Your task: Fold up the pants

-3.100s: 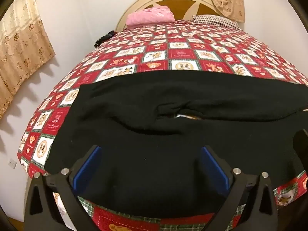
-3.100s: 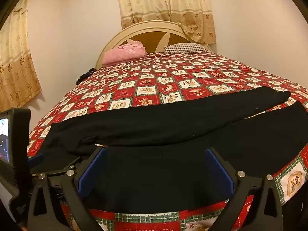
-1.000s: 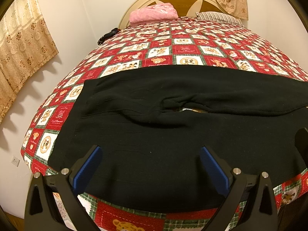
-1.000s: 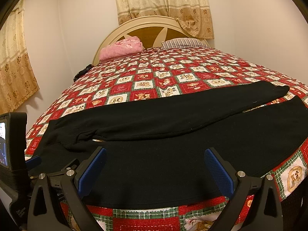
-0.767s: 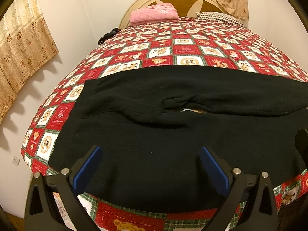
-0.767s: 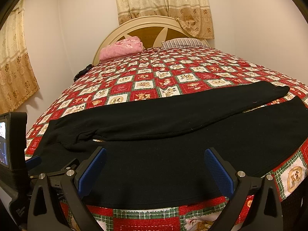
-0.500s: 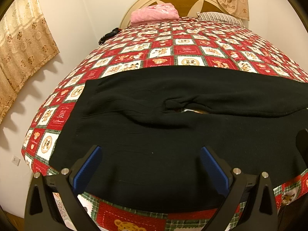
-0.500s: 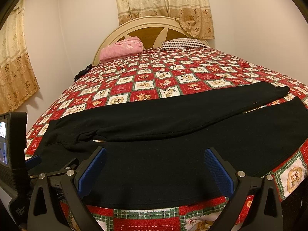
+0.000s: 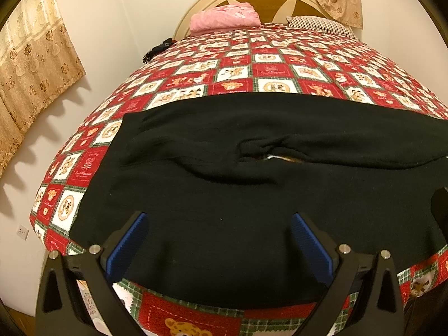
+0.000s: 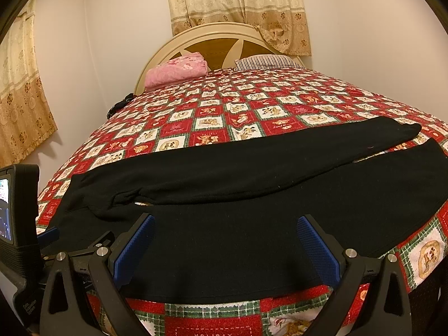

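Down by the foot of the bed, both sets of fingers are spread wide and hold nothing — the left gripper [image 9: 218,240] hangs over the waist end of the black pants [image 9: 252,196], and the right gripper [image 10: 224,240] hangs over the near leg further along. Blue pads line the inner faces of the fingers [image 9: 126,240] on each tool. Beyond them the pants lie flat across the bed, along its near edge, with the waist toward the left side and the two legs running off to the right; the far leg sits slightly apart from the near one, so a sliver of quilt shows at the crotch and again near the cuffs. Underneath is a red and white checked quilt [image 10: 252,106] with little bear pictures. Up at the curved headboard [image 10: 221,36] rest a folded pink blanket [image 10: 176,72] and a striped pillow [image 10: 263,61] — patterned curtains [image 10: 238,8] hang behind.
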